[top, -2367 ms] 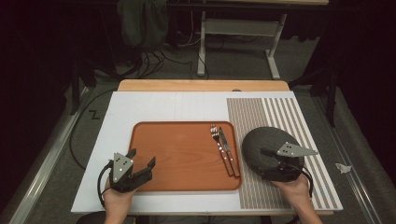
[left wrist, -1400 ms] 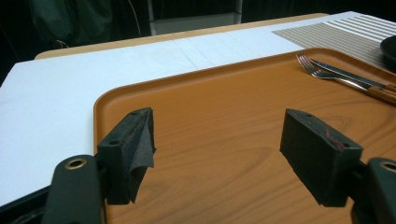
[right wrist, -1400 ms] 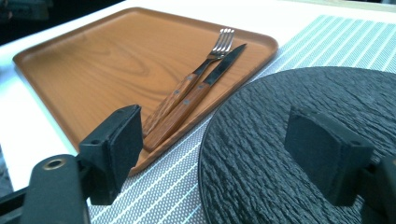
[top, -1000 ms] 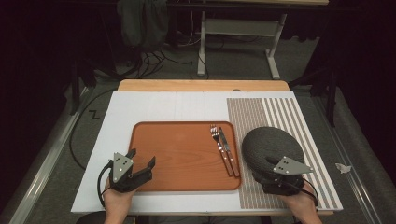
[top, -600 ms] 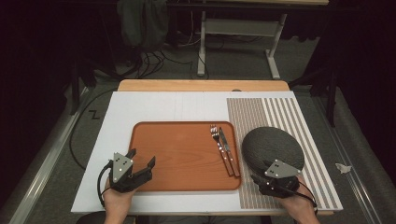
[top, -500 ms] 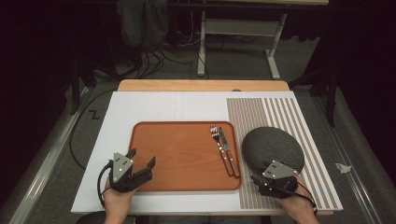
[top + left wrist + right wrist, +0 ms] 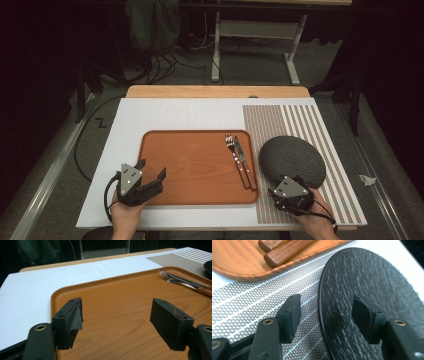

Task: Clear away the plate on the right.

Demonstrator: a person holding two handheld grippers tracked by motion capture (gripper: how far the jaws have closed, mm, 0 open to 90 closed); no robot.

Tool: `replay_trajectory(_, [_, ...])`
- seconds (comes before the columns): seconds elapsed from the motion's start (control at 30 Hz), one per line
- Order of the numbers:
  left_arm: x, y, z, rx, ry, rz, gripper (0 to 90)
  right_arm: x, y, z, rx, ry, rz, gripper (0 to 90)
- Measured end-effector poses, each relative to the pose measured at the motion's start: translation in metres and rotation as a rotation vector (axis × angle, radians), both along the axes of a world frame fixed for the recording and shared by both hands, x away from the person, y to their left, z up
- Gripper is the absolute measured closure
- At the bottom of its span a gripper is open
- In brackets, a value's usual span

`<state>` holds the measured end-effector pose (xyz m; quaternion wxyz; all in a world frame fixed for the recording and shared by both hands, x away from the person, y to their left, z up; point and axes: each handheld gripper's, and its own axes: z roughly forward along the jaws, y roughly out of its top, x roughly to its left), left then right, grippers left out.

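Over the striped mat, my right gripper straddles the dark plate's near rim, jaws spread; my left gripper gapes empty above the tray holding fork and knife.

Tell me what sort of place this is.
Probably a lab or workshop set up for recording table-setting demonstrations, not a dining room. A white board on a wooden table holds a tray, cutlery and a dark plate; cables trail across the floor beside a desk frame.
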<state>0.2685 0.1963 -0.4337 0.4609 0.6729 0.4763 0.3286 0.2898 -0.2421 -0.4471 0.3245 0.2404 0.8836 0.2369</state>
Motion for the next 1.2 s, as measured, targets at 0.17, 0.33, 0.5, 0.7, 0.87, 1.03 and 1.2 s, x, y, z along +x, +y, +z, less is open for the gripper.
replay_trajectory(0.17, [0.000,0.000,0.000,0.001,0.000,-0.001,26.6,-0.003,0.005,-0.002,-0.060,-0.057,-0.013,48.1])
replay_trajectory(0.33, [0.000,0.000,0.000,0.001,0.000,-0.001,26.6,-0.004,0.008,-0.005,-0.116,-0.107,-0.037,51.8])
replay_trajectory(0.5, [0.000,-0.001,0.000,0.002,0.000,-0.001,26.6,-0.006,0.013,-0.009,-0.171,-0.158,-0.047,53.9])
replay_trajectory(0.7, [0.000,-0.001,0.000,0.004,0.001,-0.001,26.6,-0.006,0.020,-0.013,-0.256,-0.212,-0.044,59.0])
replay_trajectory(0.87, [0.000,-0.001,-0.001,0.005,0.001,0.000,26.6,-0.006,0.028,-0.018,-0.329,-0.256,-0.045,61.6])
replay_trajectory(1.03, [0.001,-0.002,-0.001,0.007,0.003,-0.001,26.6,-0.006,0.036,-0.023,-0.403,-0.301,-0.052,63.3])
replay_trajectory(1.2, [0.001,-0.002,-0.001,0.009,0.003,-0.002,26.6,-0.005,0.042,-0.027,-0.480,-0.340,-0.054,63.8])
